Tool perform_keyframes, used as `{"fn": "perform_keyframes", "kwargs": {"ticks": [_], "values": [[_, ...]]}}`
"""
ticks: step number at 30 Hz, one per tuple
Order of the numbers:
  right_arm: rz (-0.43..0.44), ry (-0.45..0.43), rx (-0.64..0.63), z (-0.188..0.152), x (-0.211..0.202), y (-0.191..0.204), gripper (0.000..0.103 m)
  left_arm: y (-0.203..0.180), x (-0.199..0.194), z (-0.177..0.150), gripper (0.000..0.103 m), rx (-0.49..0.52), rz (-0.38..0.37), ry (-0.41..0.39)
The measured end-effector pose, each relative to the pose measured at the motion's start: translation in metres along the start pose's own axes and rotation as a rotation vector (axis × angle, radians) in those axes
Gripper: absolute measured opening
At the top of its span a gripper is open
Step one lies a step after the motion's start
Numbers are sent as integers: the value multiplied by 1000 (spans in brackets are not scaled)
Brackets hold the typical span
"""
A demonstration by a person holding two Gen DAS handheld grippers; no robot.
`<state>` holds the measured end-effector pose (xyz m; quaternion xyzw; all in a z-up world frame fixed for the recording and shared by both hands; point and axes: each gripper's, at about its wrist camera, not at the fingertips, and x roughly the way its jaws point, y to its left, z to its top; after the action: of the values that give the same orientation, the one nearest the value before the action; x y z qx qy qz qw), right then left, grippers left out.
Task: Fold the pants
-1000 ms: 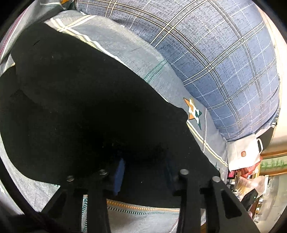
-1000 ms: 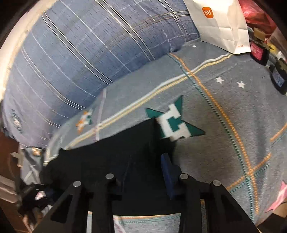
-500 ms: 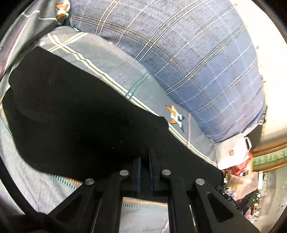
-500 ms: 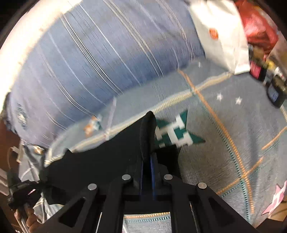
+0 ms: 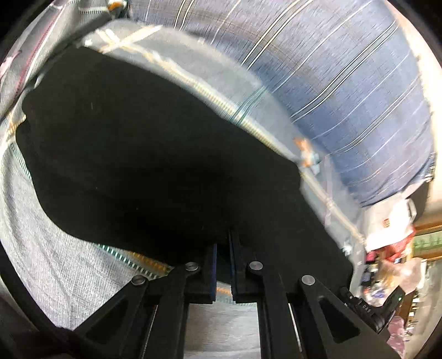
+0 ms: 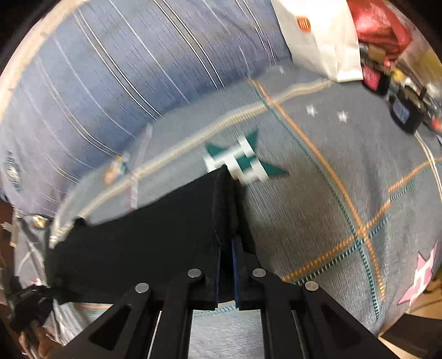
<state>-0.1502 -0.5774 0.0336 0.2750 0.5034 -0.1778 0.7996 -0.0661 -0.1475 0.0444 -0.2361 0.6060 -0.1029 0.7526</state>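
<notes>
Black pants (image 5: 143,154) lie spread on a grey patterned bedspread (image 5: 55,265). My left gripper (image 5: 223,248) is shut on the near edge of the pants, the cloth pinched between its blue pads. In the right wrist view the same pants (image 6: 154,229) stretch to the left, and my right gripper (image 6: 227,245) is shut on their corner, which stands up in a raised fold between the fingers. The other gripper (image 6: 25,306) shows at the far left edge there.
A blue plaid quilt (image 6: 116,77) is heaped along the far side of the bed. A white paper bag (image 6: 320,36), a red bag (image 6: 378,24) and small bottles (image 6: 403,110) crowd the far right. A green star print (image 6: 243,163) lies just beyond the pants corner.
Both grippers were open around the pants edge one second ago. They have shut on the cloth and lifted it slightly; the views are now blurred with motion.
</notes>
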Motion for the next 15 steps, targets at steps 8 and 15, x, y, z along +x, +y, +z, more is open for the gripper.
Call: {"fn": "perform_keyframes", "kwargs": {"ticks": [8, 15], "values": [[130, -50, 82, 4, -16, -28, 12, -13, 6, -2, 26, 67, 86, 23], [125, -91, 136, 5, -22, -40, 72, -20, 12, -3, 40, 109, 116, 17]]}}
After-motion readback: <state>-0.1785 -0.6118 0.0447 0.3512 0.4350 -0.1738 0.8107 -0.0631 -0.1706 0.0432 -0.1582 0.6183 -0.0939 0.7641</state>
